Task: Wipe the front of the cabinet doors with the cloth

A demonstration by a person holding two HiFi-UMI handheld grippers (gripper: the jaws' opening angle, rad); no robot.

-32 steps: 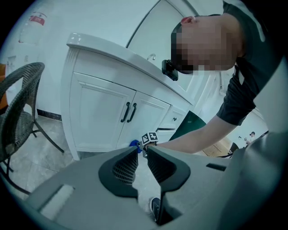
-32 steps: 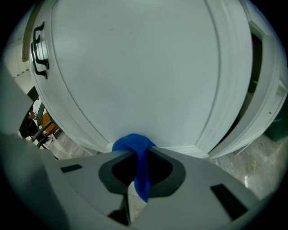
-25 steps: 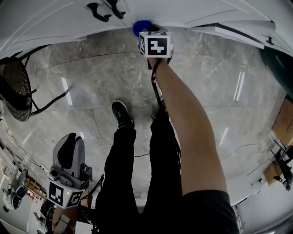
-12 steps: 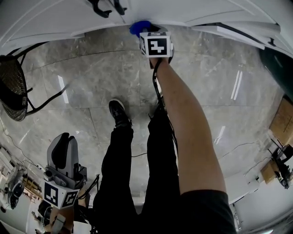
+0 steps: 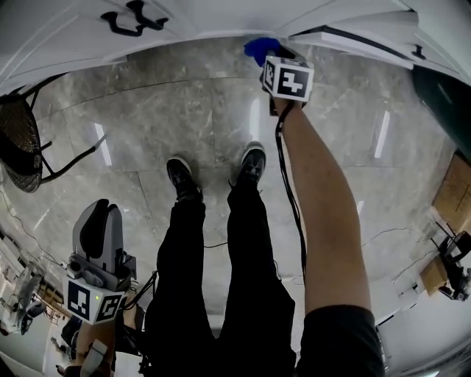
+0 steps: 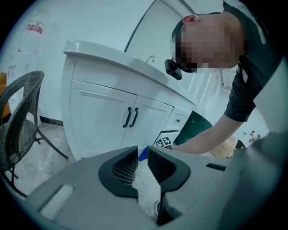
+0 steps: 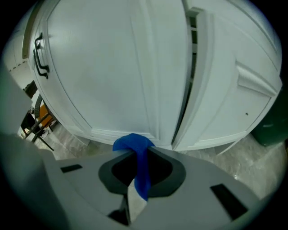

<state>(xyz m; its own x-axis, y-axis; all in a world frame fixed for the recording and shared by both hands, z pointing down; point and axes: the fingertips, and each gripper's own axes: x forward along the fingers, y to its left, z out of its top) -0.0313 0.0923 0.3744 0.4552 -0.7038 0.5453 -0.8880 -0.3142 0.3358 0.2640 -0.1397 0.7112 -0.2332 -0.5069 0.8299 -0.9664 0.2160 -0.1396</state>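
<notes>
My right gripper point(image 5: 274, 57) is shut on a blue cloth point(image 5: 260, 48) and presses it against the foot of the white cabinet door point(image 5: 221, 18). In the right gripper view the cloth point(image 7: 133, 143) bunches at the fingertips of that gripper point(image 7: 137, 152), low on the left door point(image 7: 103, 76) next to the dark gap point(image 7: 191, 67) between the doors. The black door handles point(image 5: 132, 18) are to the left of it. My left gripper point(image 5: 98, 221) hangs low by the person's left leg, far from the cabinet, its jaws together with nothing in them point(image 6: 142, 151).
A wicker chair point(image 5: 18, 140) stands at the left on the marble floor. A dark green object point(image 5: 445, 96) sits right of the cabinet. The person's shoes point(image 5: 254, 163) stand close before the doors. A cable point(image 5: 291, 199) hangs from the right gripper.
The right gripper has slid the cloth to the right along the bottom of the cabinet, away from the handles. The person's feet have stepped closer. The left gripper has barely shifted.
</notes>
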